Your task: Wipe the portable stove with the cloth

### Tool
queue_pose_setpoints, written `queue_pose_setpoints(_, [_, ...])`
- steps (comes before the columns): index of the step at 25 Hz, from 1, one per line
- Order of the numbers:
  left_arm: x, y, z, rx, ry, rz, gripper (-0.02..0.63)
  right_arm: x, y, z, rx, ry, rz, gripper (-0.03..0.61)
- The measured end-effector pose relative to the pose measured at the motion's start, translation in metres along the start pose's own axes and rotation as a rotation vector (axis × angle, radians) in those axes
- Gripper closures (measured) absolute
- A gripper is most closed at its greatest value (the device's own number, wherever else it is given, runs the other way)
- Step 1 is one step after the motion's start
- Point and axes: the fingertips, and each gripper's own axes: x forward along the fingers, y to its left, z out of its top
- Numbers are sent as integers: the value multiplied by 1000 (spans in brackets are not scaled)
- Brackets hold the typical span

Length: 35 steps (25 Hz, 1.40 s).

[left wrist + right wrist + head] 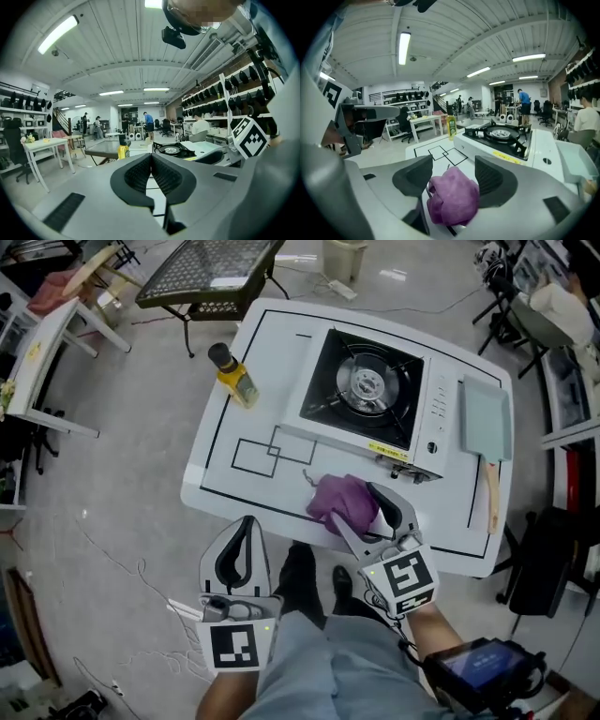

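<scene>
Bright, even light from ceiling tubes (403, 47); both gripper views bend strongly at their edges, near parts soft; shadows faint.

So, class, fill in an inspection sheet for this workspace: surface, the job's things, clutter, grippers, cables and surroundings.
Surface: white table with black lines marked on it; no spills seen.
Job's things: stove sits at the far middle of the table; purple cloth lies bunched near the front edge.
Clutter: oil bottle stands left of the stove; flat tool with a wooden handle lies to its right.
Grippers: left gripper has its jaws together and empty, held off the table's front edge; right gripper has its jaws apart with the cloth between them.
Cables: white cable trails on the floor.
Surroundings: mesh table and bin stand beyond the table.
</scene>
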Motion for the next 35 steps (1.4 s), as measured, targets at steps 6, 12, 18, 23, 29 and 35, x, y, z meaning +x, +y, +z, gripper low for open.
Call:
queue_pose_setpoints(6, [49, 21, -47, -22, 102, -46, 595, 54, -11, -71, 36, 226, 2, 304])
queue_pose_setpoints(12, [79, 38, -65, -36, 156, -91, 595, 70, -3, -92, -12, 333, -1, 304])
queue_pose_setpoints(18, [99, 39, -58, -44, 152, -146, 595, 77, -7, -90, 54, 348, -12, 382])
queue_pose_setpoints(23, [103, 46, -27, -29, 100, -175, 595, 83, -1, -65, 107, 331, 16, 433])
queue_pose_setpoints(29, [103, 68, 29, -5, -22, -172, 595, 100, 16, 22, 29, 181, 34, 434])
queue_pose_setpoints(35, [102, 93, 72, 38, -109, -139, 595, 118, 22, 92, -71, 79, 40, 434])
